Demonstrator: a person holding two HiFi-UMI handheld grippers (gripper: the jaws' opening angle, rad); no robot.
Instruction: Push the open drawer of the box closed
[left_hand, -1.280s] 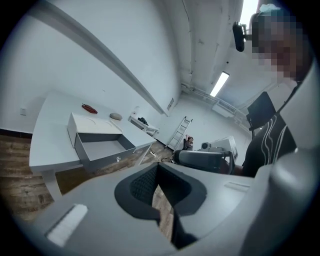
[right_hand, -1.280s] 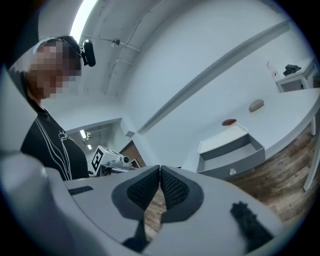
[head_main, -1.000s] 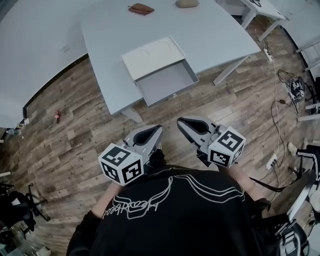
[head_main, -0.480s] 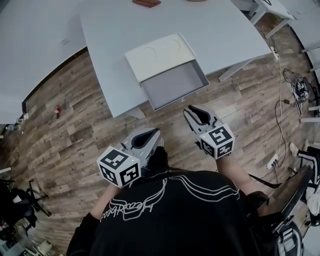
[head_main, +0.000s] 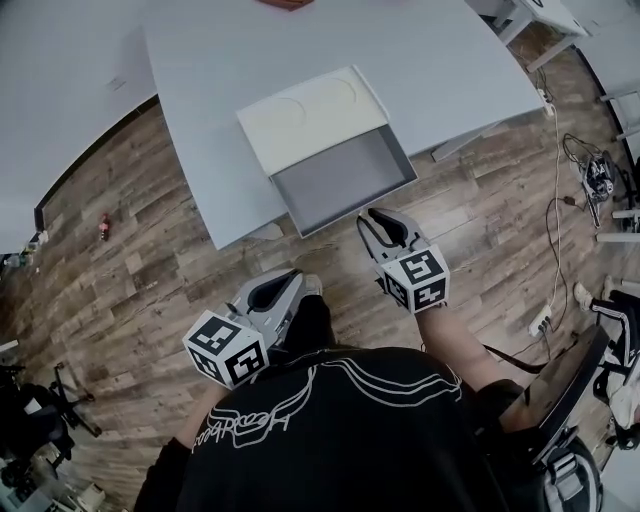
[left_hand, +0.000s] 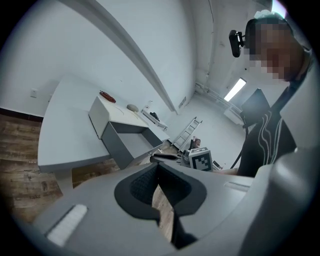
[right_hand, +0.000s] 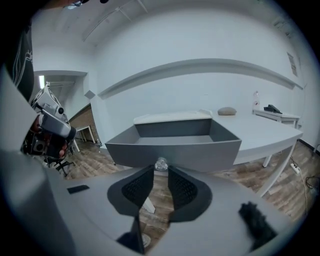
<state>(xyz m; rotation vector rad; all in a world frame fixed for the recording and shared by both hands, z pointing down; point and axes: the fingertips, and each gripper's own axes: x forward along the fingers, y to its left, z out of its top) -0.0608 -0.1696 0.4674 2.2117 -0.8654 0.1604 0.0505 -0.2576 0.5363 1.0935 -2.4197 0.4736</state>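
Drawer (head_main: 345, 180) has the right gripper (head_main: 372, 217) right at its grey front, jaws a little apart and holding nothing, tips just short of the small knob (right_hand: 161, 164) mid-panel (can't tell if they touch). From there the drawer runs back into the white box (head_main: 305, 112), open side up, sticking out past the near edge of the table (head_main: 200, 70) over the wood floor (head_main: 130, 230), with its long side lying along that edge and bare tabletop behind the box. Left gripper (head_main: 290, 277) hangs off to the side over the floor, well back from the table, jaws pinched together and empty.
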